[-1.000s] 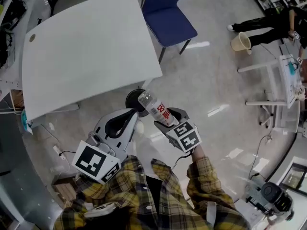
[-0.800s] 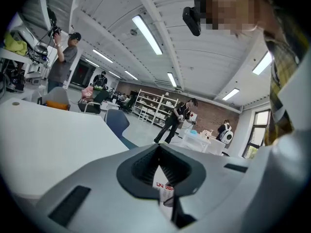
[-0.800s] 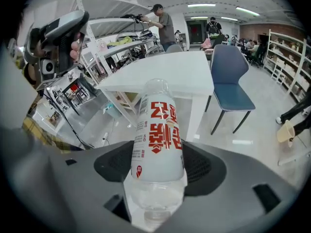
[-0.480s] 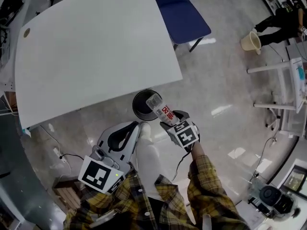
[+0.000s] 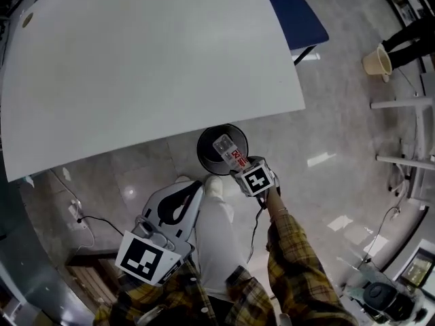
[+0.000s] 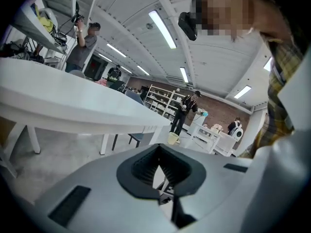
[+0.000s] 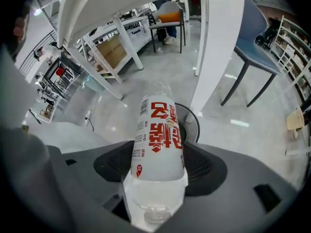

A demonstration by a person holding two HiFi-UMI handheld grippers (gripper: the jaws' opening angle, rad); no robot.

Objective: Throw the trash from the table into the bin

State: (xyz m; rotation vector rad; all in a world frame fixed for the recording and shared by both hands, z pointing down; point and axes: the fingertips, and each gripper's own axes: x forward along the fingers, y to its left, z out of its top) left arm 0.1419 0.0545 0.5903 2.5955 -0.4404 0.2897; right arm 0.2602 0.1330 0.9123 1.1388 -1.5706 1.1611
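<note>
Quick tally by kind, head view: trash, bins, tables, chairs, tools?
plastic bottle: 1
black bin: 1
white table: 1
blue chair: 1
tools: 2, left tool and right tool
Total: 6

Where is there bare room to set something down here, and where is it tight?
The white table top is bare all over, up to the blue chair. The floor right of the bin is open too. Crowded: the bin mouth, where the right hand-held gripper holds the bottle over it, the left hand-held gripper nearby.
</note>
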